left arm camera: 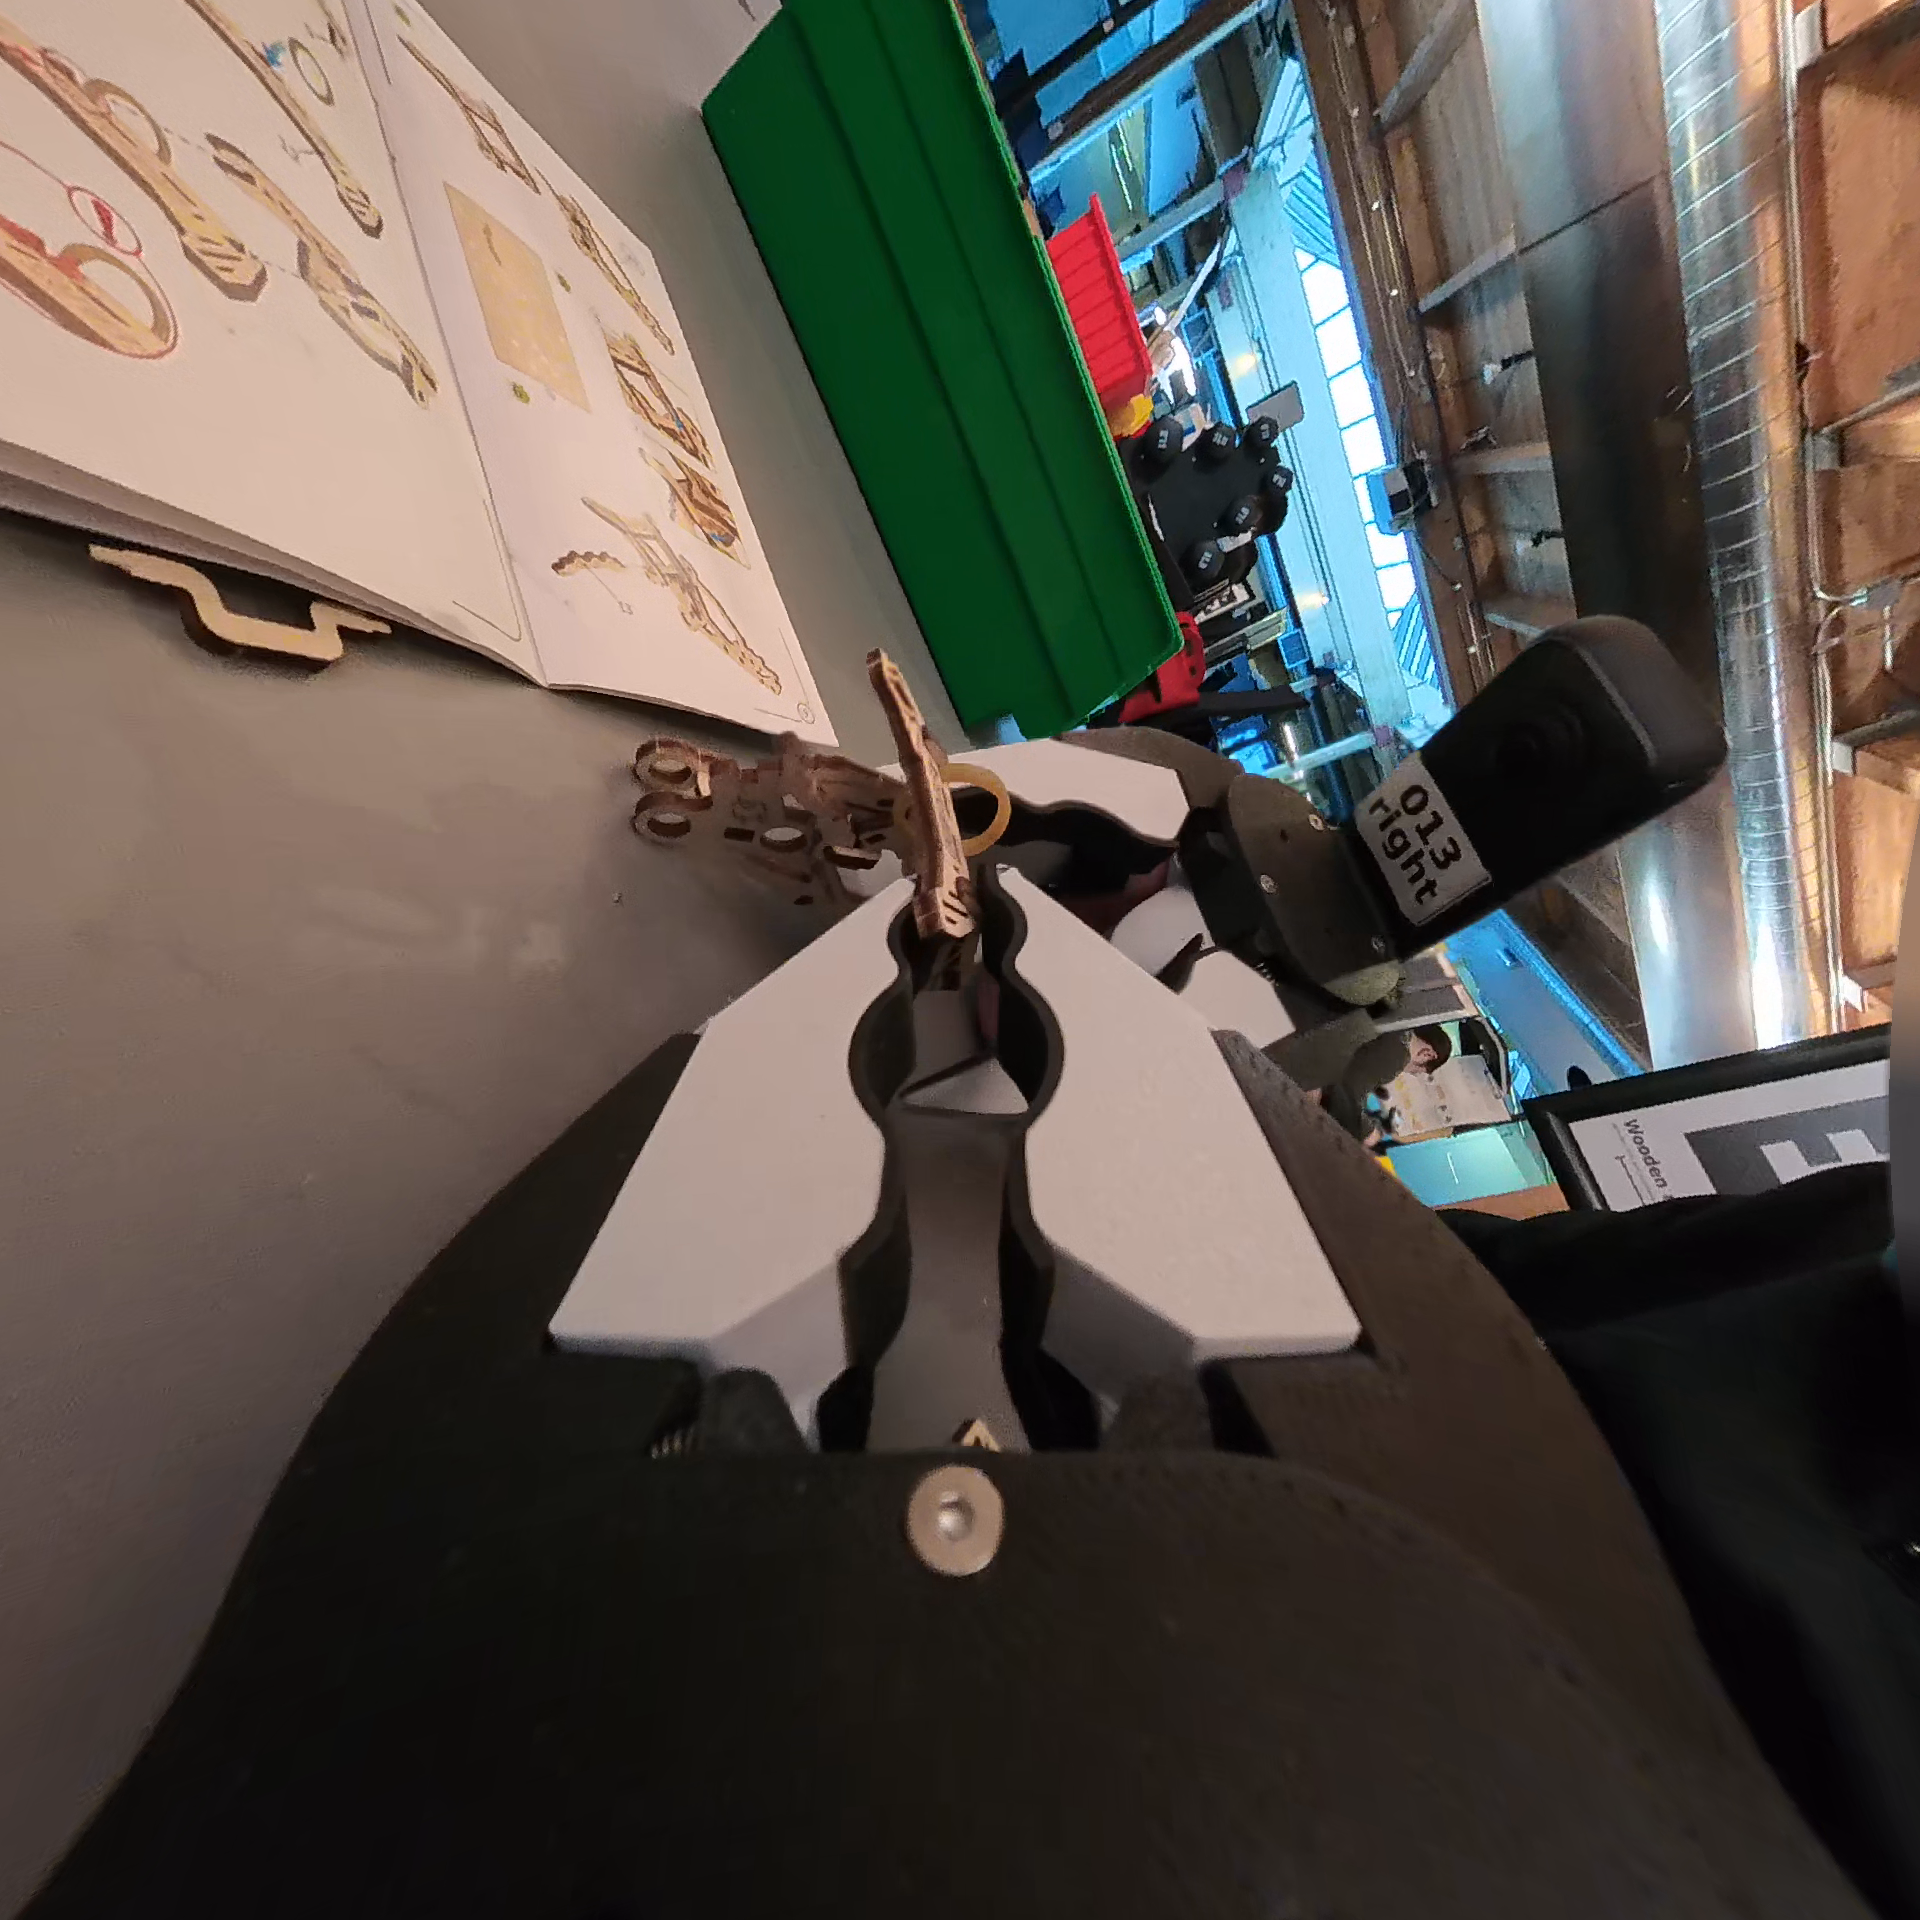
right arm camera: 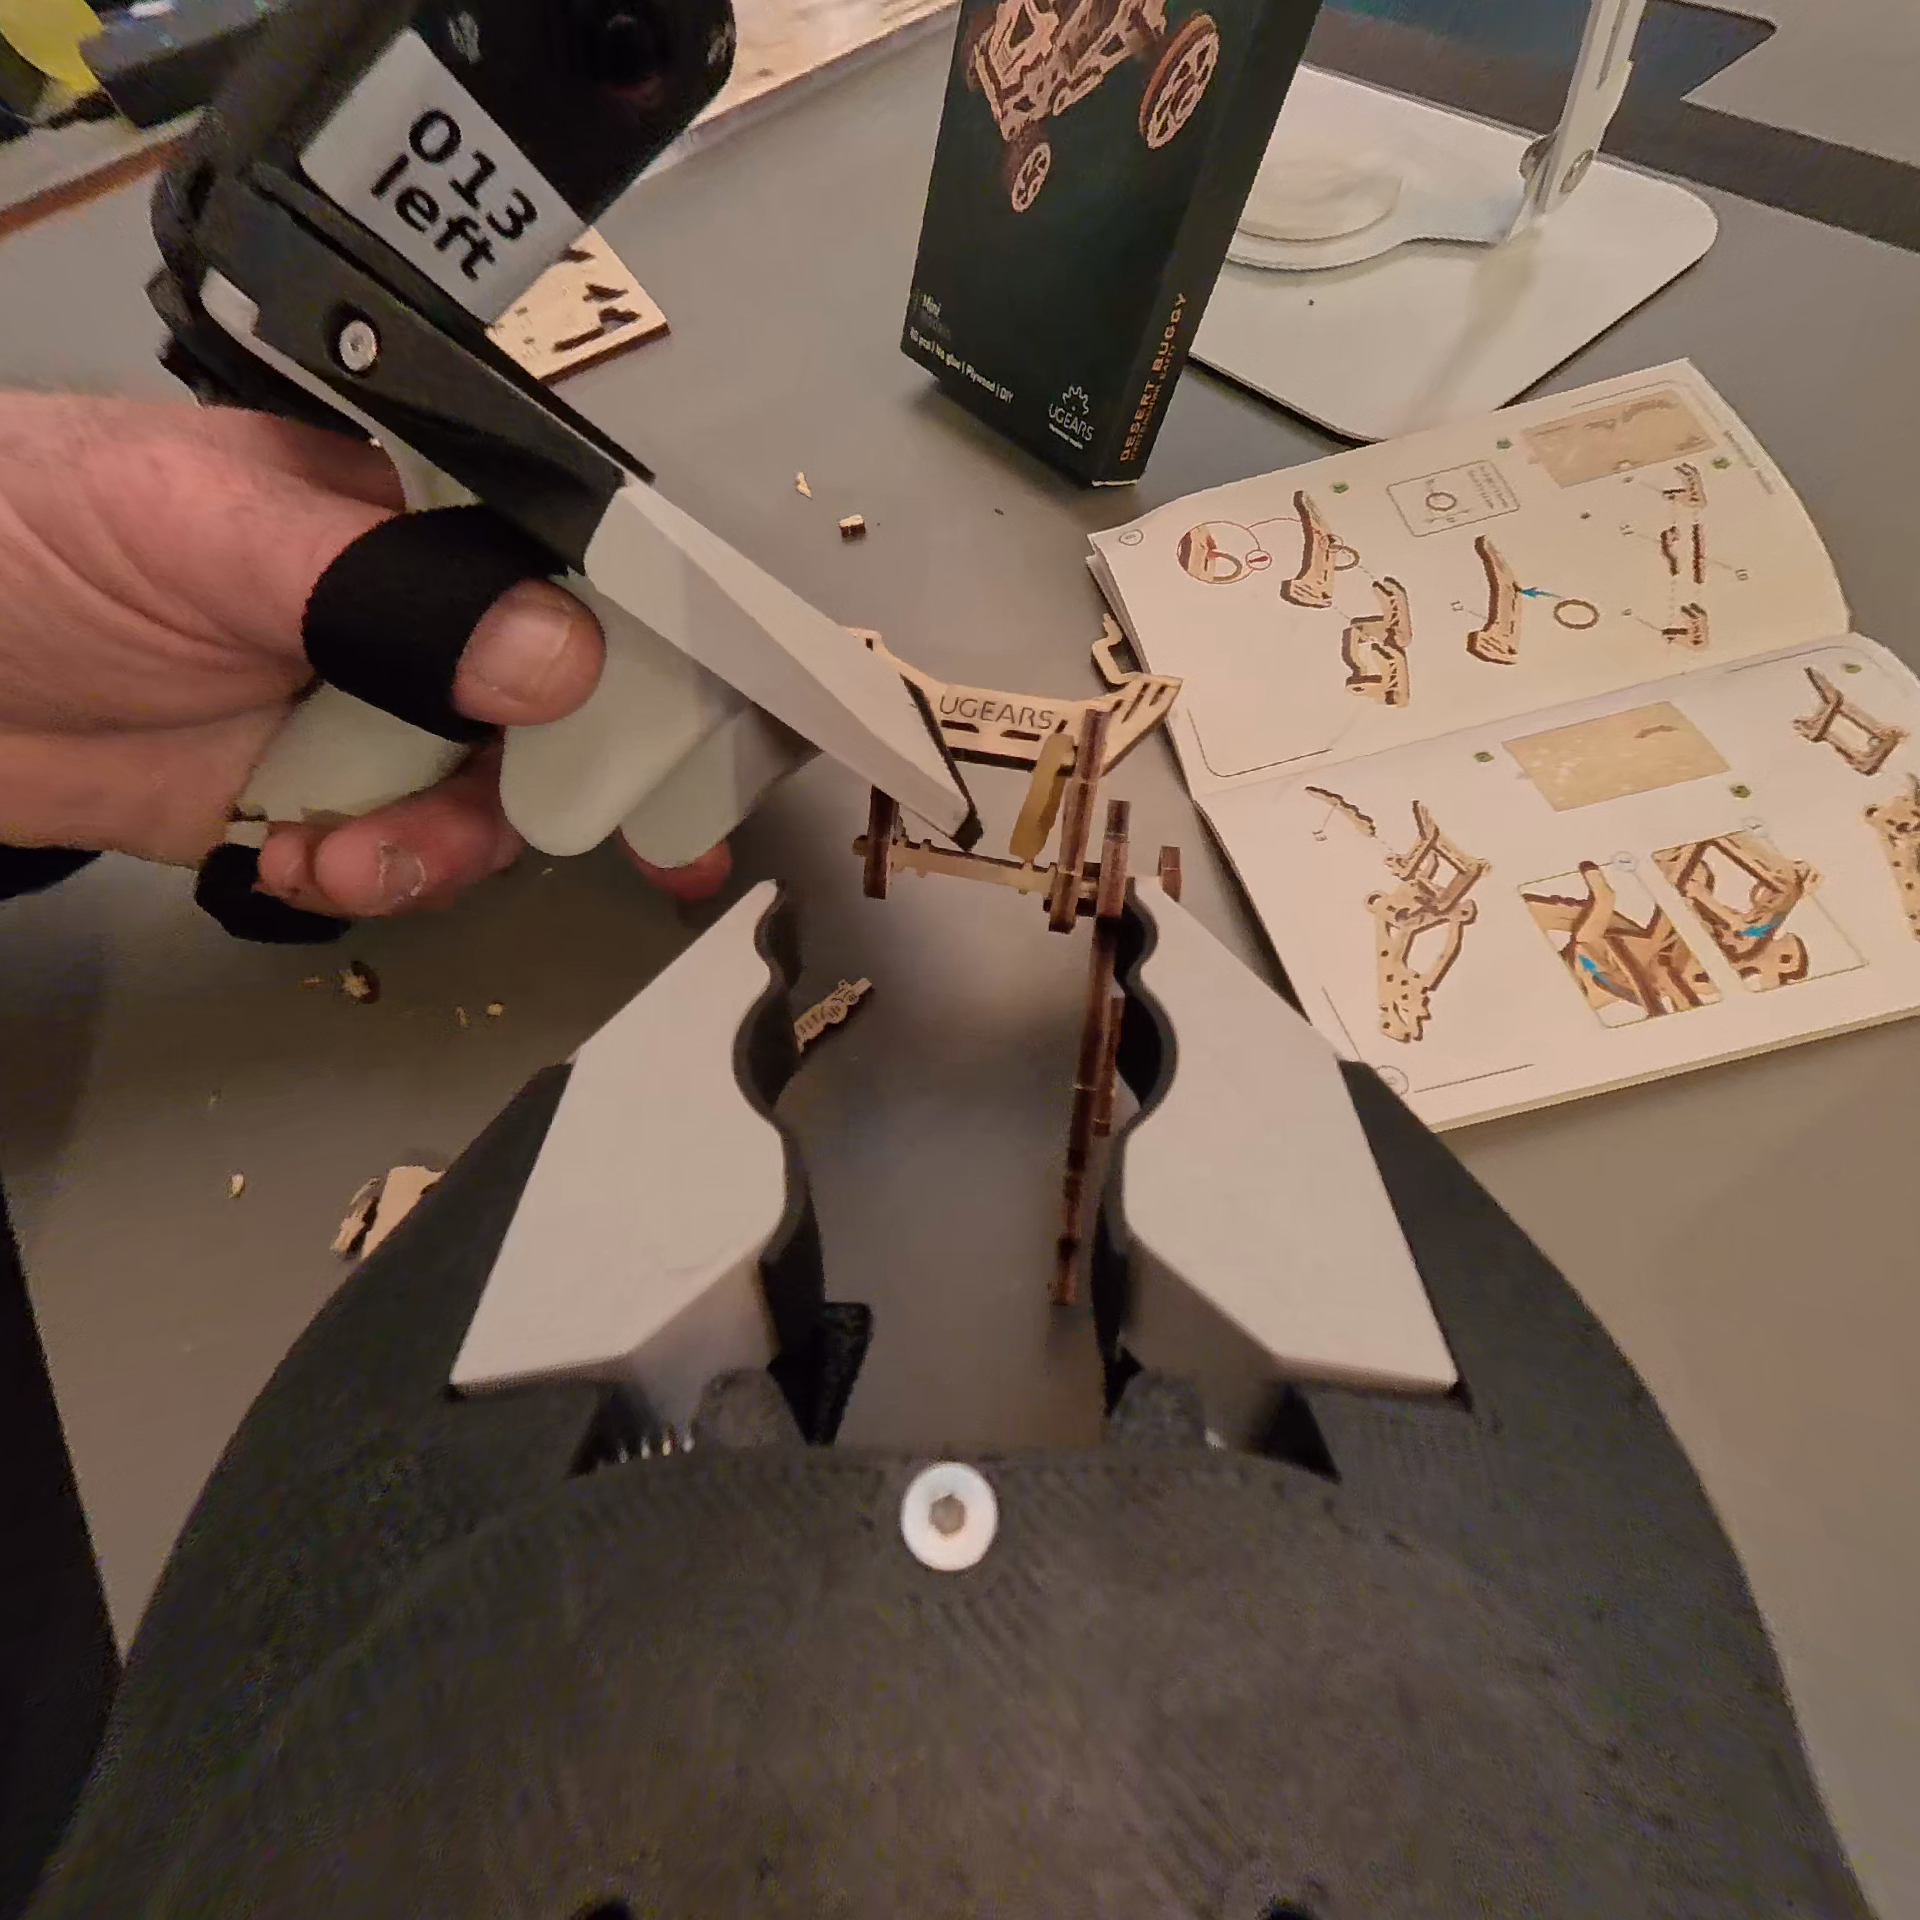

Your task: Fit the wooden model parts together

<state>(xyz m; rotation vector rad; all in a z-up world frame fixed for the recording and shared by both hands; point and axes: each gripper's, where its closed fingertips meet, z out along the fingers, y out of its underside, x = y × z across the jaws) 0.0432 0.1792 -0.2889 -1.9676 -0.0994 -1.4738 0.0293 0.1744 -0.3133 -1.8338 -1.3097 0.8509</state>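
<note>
A partly built wooden model frame [right arm camera: 977, 868] stands on the grey table [right arm camera: 727, 436] between my right gripper's [right arm camera: 951, 914] wide-open fingers. Its long side plate [right arm camera: 1091, 1070] lies against the inner face of the right finger; the left finger is clear of it. A yellow rubber band [right arm camera: 1044, 805] hangs on the frame. My left gripper [right arm camera: 961, 816] comes in from the upper left, held by a hand, and is shut on a flat engraved wooden panel [right arm camera: 997, 717] at the frame's top. In the left wrist view this panel [left arm camera: 925, 790] shows edge-on between the closed left gripper [left arm camera: 961, 894] tips.
An open instruction booklet [right arm camera: 1507, 727] lies to the right, a dark upright box [right arm camera: 1081, 229] and a white stand base [right arm camera: 1455, 260] behind. A cut-out wooden sheet [right arm camera: 582, 312] lies at the back left. Loose parts [right arm camera: 831, 1008] and scraps dot the table. A green bin [left arm camera: 935, 343] stands beyond the booklet.
</note>
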